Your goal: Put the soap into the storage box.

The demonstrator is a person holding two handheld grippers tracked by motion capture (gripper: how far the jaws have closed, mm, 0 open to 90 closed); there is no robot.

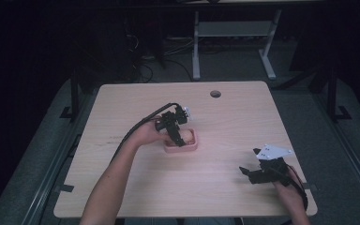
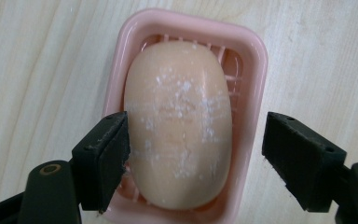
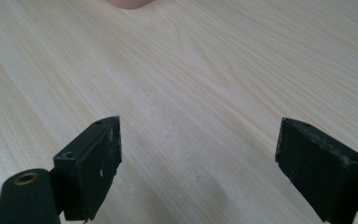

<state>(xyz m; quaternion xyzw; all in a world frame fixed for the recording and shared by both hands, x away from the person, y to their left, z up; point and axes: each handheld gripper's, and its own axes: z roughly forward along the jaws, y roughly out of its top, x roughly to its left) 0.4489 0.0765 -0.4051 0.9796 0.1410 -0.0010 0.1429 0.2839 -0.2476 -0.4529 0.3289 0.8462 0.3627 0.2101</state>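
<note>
In the high view, the left gripper (image 1: 176, 133) hangs over a pink soap dish (image 1: 193, 140) near the middle of the table (image 1: 122, 108), pointing down into it. The right gripper (image 1: 258, 173) rests at the lower right of the frame, well apart from the dish, so the left one is by far the nearer. A round hole (image 1: 215, 93) sits in the table near its far edge, out of the way.

In the left gripper view, a bar of soap (image 2: 177, 126) lies in the soap dish (image 2: 251, 60), its long axis running up and down the frame, along the gripper's line of sight. The left gripper (image 2: 196, 158) stands wide open astride the soap's lower half: the left jaw is at or touching the soap's side inside the dish, the right jaw is outside the dish rim with a clear gap. It holds nothing yet. To close on the soap, I judge the right jaw must clear the dish wall, which stands in the way.

In the right gripper view, the right gripper (image 3: 198, 163) is wide open and empty over bare table (image 3: 205, 70); the dish edge (image 3: 130, 3) peeks in at the top.
</note>
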